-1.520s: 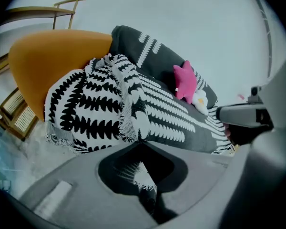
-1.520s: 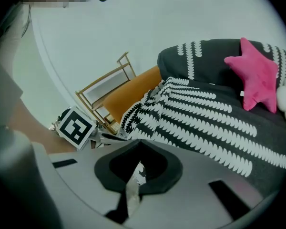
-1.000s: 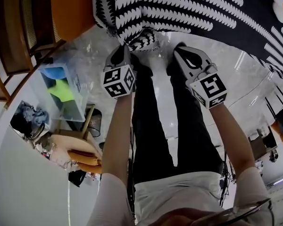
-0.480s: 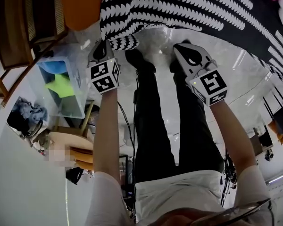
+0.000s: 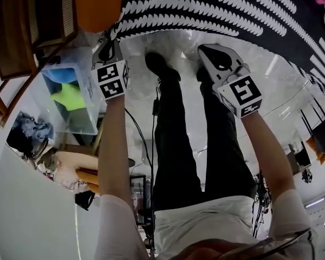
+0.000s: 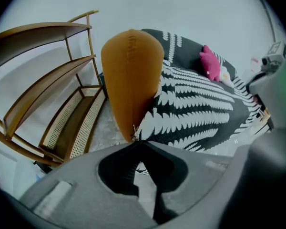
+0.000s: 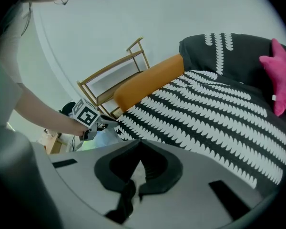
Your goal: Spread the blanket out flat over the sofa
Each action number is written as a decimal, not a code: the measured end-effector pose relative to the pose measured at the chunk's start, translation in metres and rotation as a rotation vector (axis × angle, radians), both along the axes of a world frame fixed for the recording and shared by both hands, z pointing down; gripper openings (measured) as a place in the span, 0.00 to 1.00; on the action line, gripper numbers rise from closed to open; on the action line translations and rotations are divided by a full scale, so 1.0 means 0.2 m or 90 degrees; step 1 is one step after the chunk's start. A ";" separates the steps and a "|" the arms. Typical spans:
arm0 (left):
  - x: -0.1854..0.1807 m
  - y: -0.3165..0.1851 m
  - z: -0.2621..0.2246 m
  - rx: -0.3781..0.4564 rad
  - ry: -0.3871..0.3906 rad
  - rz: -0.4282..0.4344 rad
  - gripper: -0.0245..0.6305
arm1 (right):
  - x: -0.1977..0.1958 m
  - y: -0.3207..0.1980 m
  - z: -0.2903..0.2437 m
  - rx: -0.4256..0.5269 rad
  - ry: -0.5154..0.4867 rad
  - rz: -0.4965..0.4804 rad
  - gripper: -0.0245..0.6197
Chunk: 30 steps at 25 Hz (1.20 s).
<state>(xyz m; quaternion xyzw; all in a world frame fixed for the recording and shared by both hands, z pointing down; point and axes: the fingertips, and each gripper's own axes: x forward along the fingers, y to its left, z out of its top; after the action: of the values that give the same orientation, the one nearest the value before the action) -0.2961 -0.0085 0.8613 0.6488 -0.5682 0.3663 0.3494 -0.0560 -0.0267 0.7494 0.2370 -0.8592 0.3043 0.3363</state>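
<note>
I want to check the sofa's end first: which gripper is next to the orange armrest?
The left gripper, its fingers shut on the blanket right beside the orange armrest; the right gripper sits farther along the blanket's edge.

Blanket (image 5: 206, 4): black w/ rows of white leaf-shaped marks. Lies over the sofa (image 6: 131, 80) seat and up the backrest, mostly flat. Front edge hangs over the sofa's front edge, approx. to floor level. Corner next to the orange armrest (image 5: 97, 4) is drawn out past the sofa's front edge, pinched at the tip of the closed left gripper (image 6: 136, 138). Armrest: rounded end, not covered.
</note>
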 end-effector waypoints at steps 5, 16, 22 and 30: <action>-0.04 -0.05 0.09 -0.003 -0.001 -0.029 0.08 | 0.01 -0.02 0.04 -0.002 0.004 0.006 0.04; -0.11 -0.01 0.06 -0.023 0.005 -0.087 0.23 | 0.00 -0.02 -0.04 0.003 0.011 0.022 0.04; -0.15 0.08 -0.09 -0.020 0.006 -0.088 0.23 | -0.04 -0.08 -0.18 0.022 0.003 0.012 0.04; -0.08 0.05 -0.58 0.044 0.042 -0.091 0.23 | -0.03 -0.18 -0.59 0.075 0.001 0.008 0.04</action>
<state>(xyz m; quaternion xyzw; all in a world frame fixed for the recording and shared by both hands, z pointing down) -0.3128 0.0017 0.7443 0.6298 -0.6137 0.2987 0.3708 -0.0618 -0.0632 0.6314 0.2619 -0.8738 0.2554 0.3203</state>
